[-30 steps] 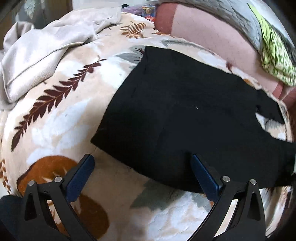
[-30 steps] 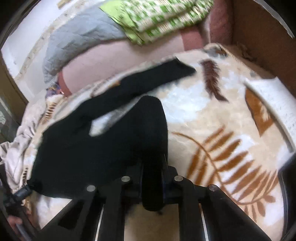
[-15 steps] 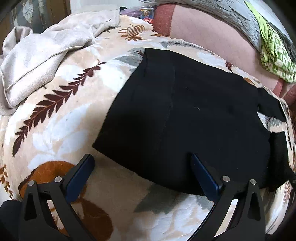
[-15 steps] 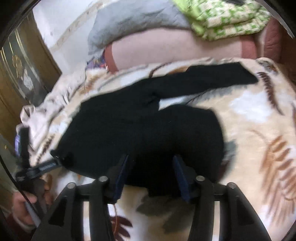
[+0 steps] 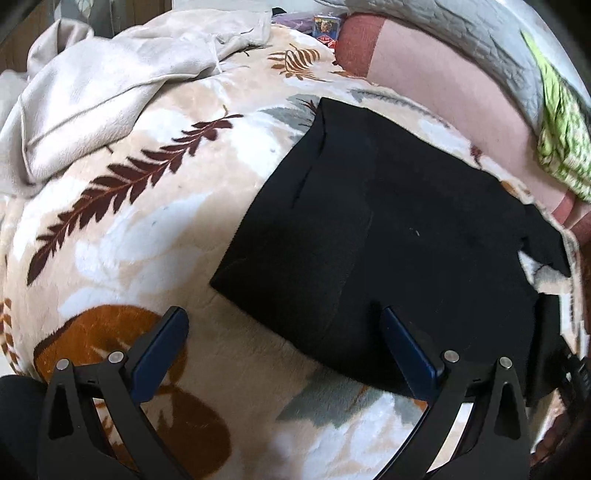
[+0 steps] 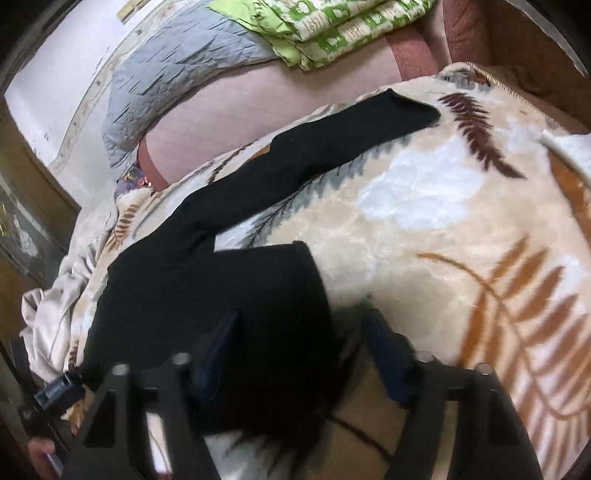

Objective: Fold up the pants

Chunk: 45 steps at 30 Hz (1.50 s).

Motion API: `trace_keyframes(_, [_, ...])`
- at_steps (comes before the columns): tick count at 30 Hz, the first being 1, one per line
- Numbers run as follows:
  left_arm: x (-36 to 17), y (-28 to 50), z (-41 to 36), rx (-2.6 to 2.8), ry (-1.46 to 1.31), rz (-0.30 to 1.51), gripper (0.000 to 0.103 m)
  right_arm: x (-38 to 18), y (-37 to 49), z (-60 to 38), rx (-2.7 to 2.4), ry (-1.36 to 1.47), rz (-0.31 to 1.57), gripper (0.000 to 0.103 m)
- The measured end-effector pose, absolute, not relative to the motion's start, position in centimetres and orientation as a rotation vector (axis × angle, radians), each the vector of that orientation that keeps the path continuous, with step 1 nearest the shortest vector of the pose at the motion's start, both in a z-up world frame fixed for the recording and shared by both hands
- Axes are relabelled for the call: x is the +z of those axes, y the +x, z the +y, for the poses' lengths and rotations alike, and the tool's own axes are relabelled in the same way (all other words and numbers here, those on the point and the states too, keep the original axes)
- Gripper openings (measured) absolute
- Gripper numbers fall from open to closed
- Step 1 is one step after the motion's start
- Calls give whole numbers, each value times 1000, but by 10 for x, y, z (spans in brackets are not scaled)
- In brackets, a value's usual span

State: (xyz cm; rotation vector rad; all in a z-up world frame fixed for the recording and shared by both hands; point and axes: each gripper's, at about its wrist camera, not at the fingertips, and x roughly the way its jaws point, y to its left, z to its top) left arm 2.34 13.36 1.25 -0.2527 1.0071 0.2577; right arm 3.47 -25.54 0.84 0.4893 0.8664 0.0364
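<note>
As both views look down on the bed, the scene reads like this:
pants: black pants (image 5: 388, 240) lie on the leaf-print blanket (image 5: 147, 229), waist end flat toward the left gripper
leg 1: stretched out flat, running up toward the pink pillow (image 6: 236, 110) in the right wrist view
leg 2: folded back over the seat area; its rounded folded end (image 6: 280, 295) sits between the right gripper's fingers
left gripper: left gripper (image 5: 284, 332) spread wide, nothing between the fingers; right blue pad (image 5: 406, 350) sits over the near edge of the pants, left pad over bare blanket
right gripper: right gripper (image 6: 299, 354) partly spread, jaws have just been closing after a wider opening; black fabric lies between the blue pads, blurred; there is a gap at the right pad, and I cannot tell whether the left one touches
other hand: the left gripper's tool and a bit of the hand holding it show at the lower left edge of the right wrist view
surroundings: beige cloth (image 5: 110, 81) crumpled at the far left of the blanket; grey quilt (image 6: 177, 66) and green patterned bedding (image 6: 332, 26) stacked on the pink pillow
image quality: right wrist view motion-blurred near the fingers
</note>
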Motion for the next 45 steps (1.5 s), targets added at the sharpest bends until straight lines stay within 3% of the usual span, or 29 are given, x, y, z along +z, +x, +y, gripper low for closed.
trace_keyframes(1, [11,27,130,260,-232,1005,103,9,37,-254,71,508,873,13])
trace_keyframes(4, [11,38,121,215,-187,1024,102,30,29,-250,67,464,847,12])
trace_keyframes(5, [13,40,117,182,-178,1026,88,41,21,-252,56,439,823,12])
trace_keyframes(6, [16,39,115,177,-167,1023,66,54,11,-257,36,420,792,12])
trace_keyframes(8, [20,39,116,163,-174,1027,52,75,-6,-272,-28,390,741,12])
trace_keyframes(14, [20,35,126,145,-216,1052,52,80,-17,-322,-359,264,754,12])
trace_keyframes(18, [17,30,124,109,-251,1020,83,33,-2,-357,-458,319,867,12])
trace_keyframes(22, [14,38,109,138,-158,1028,83,22,-4,-364,-451,377,861,12])
trace_keyframes(23, [14,39,108,136,-155,1021,73,23,-6,-365,-446,371,857,12])
trace_keyframes(25, [18,40,111,140,-167,1007,20,28,-8,-368,-434,377,853,12])
trace_keyframes(26, [21,42,114,122,-184,1014,14,31,-9,-369,-426,386,849,12])
trace_keyframes(37, [75,21,154,-56,-256,1068,10,75,-44,-355,-312,354,838,12])
trace_keyframes(43, [53,7,168,-30,-271,1172,11,54,-55,-342,-274,243,938,12])
trace_keyframes(45, [40,5,158,21,-214,1187,17,33,-48,-338,-280,194,1007,12])
